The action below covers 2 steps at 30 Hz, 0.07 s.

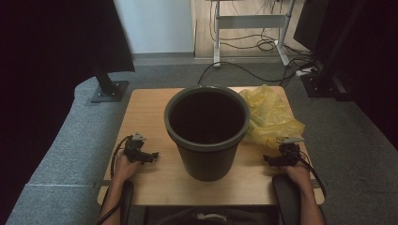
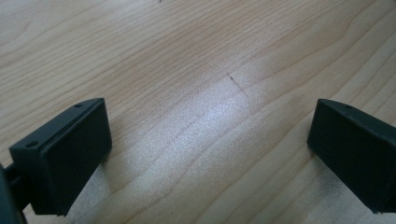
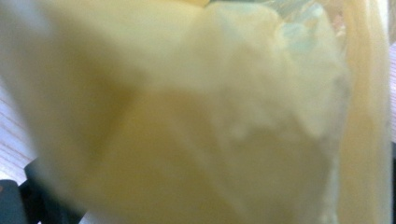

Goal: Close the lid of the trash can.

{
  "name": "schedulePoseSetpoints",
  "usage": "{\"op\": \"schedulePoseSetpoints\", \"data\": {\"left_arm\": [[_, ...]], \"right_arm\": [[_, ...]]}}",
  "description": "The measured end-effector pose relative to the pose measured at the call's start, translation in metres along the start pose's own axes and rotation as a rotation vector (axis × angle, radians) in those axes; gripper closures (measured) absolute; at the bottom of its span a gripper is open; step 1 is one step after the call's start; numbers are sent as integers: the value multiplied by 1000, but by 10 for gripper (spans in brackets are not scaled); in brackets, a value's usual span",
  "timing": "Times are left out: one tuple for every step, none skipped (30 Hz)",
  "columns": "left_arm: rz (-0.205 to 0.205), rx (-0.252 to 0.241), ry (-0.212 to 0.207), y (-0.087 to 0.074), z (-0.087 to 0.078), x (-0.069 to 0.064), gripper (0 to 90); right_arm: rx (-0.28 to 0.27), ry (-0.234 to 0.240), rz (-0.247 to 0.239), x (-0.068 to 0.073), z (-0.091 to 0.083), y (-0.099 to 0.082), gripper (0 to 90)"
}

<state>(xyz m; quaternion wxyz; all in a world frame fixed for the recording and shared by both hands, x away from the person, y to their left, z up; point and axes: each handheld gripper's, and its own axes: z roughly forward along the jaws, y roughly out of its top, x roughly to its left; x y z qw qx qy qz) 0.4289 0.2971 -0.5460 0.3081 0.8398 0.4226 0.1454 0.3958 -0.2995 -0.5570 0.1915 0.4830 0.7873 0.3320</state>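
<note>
Now look first at what is nearest to you: your left gripper rests low on the near left of the wooden table, and in the left gripper view its two black jaws stand wide apart with only bare wood between them, so it holds nothing. Your right gripper sits on the near right, right at the near edge of the yellow plastic bag. In the right gripper view the bag is pressed up so close and blurry that you cannot tell if those jaws are open or closed, or if they have pinched any of it yet. The bag looks thin, soft and very light, so it will likely fold, slip and flop when you lift it. A crumpled edge or a bunched fold near you looks like the best spot to grab, not the smooth flat part. A little farther, in the middle of the table, stands the dark round bin, upright and stiff. Its inside looks dark and empty, with no liner in it. The bag lies just beside the bin on its right, touching or almost touching the rim, and reaches toward the far right corner.
</note>
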Motion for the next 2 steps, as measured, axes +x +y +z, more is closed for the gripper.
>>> {"op": "schedulePoseSetpoints", "data": {"left_arm": [[5, -6, -5, 0, 0, 1, 0], [5, -7, -3, 0, 0, 1, 0]], "right_arm": [[-4, 1, -5, 0, 0, 0, 0], [-4, 1, -6, 0, 0, 0, 0]]}}
